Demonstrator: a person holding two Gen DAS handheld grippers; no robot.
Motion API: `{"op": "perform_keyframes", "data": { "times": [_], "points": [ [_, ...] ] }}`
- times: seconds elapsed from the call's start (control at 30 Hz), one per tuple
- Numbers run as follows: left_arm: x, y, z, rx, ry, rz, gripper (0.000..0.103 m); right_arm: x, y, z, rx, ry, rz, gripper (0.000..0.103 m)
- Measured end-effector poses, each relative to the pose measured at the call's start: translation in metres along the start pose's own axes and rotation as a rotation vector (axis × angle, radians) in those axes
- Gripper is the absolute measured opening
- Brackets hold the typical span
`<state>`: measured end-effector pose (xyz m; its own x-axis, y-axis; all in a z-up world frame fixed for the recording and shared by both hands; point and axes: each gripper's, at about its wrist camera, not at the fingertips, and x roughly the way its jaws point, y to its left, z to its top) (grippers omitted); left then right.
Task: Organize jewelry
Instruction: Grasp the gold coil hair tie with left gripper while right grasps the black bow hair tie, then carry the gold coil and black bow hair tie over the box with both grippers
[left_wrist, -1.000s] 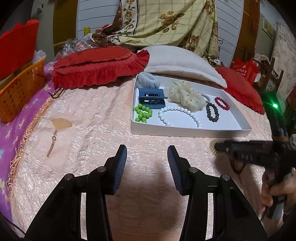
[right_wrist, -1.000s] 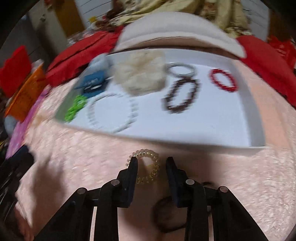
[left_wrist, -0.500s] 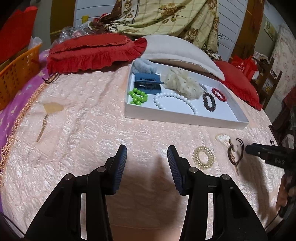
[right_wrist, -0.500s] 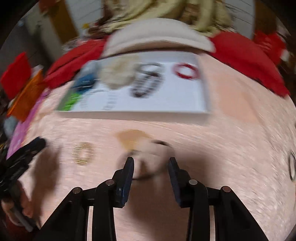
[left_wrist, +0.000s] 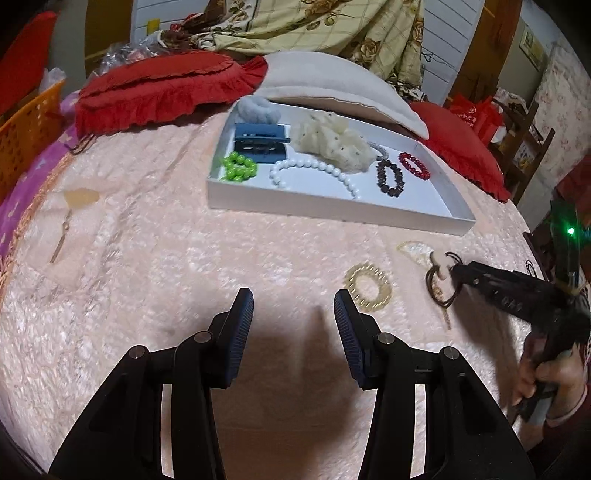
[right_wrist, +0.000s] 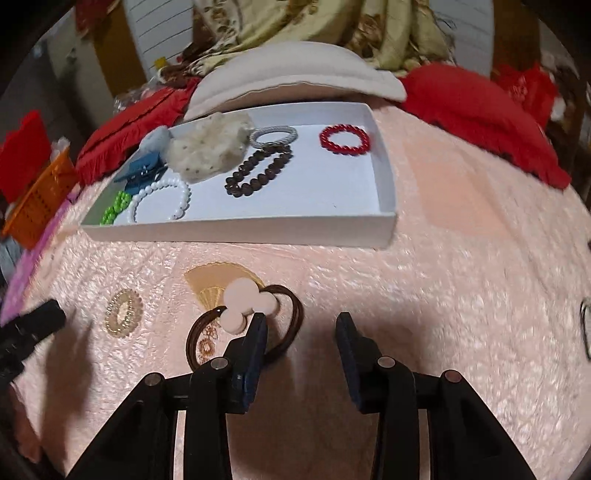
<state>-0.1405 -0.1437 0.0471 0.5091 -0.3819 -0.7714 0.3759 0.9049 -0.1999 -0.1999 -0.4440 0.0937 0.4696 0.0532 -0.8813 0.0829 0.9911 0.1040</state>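
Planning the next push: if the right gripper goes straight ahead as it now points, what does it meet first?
Probably bare bedspread, then the white tray's front wall. The right gripper is open; the brown hair tie lies by its left finger, off-centre. Depth is uncertain.

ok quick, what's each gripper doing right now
left gripper: open, holding nothing.
right gripper: open, holding nothing, beside the brown hair tie.
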Motion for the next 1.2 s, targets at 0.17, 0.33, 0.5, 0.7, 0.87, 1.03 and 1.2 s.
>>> {"op": "perform_keyframes", "data": {
  "times": [0.17,0.33,0.5,0.7,0.87,1.03,1.2],
  "points": [
    [0.024,-0.020,0.011,0.050,0.047,0.003,0.045,0.005,0.011,0.000,-0.074,-0.023,-0.055,0.037],
    [0.048,-0.037,0.016,0.114,0.085,0.012,0.045,0.004,0.007,0.000,-0.070,-0.031,-0.039,0.037],
    [0.056,-0.047,0.016,0.159,0.096,0.014,0.045,0.006,0.010,0.002,-0.076,-0.035,-0.045,0.037],
    [0.053,-0.057,0.005,0.143,0.123,-0.050,0.008,0.009,0.012,0.007,-0.071,-0.045,-0.021,0.027],
    [0.042,-0.056,0.003,0.111,0.129,-0.066,0.008,0.009,0.013,0.011,-0.041,-0.026,0.049,0.004],
    [0.012,-0.051,0.010,0.074,0.084,-0.099,0.008,-0.005,0.005,0.013,0.029,-0.051,0.106,0.003],
    [-0.012,-0.046,0.017,0.029,0.056,-0.138,0.008,-0.030,0.000,0.018,0.062,-0.095,0.144,0.002]
  ]
}}
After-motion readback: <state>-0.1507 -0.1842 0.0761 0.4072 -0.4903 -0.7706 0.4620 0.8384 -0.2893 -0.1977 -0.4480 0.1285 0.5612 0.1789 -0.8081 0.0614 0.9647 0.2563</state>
